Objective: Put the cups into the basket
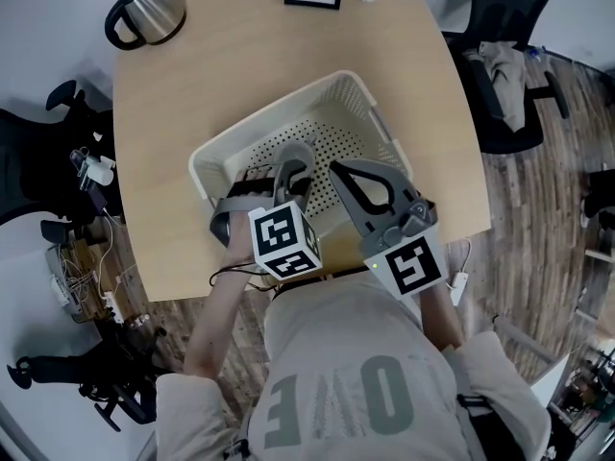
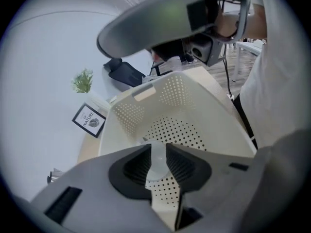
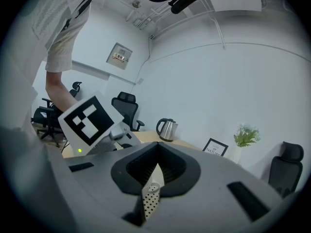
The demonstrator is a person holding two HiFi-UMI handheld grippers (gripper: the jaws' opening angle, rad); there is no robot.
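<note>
The left gripper point(image 1: 294, 167) has its jaws pinching a translucent cup point(image 2: 158, 160) over the perforated floor of the white basket point(image 1: 279, 115), while the right gripper point(image 1: 338, 173) beside it has its jaws pressed together on nothing, and beyond them a kettle point(image 1: 149, 12) stands on the wooden surface point(image 1: 192, 84).

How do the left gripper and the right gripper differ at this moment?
The left gripper's jaws are shut on a clear cup; the right gripper's jaws meet with nothing between them. The left gripper points down into the basket; the right gripper looks level across the table, toward the kettle and the frame. Both hang over the basket's near side, side by side.
</note>
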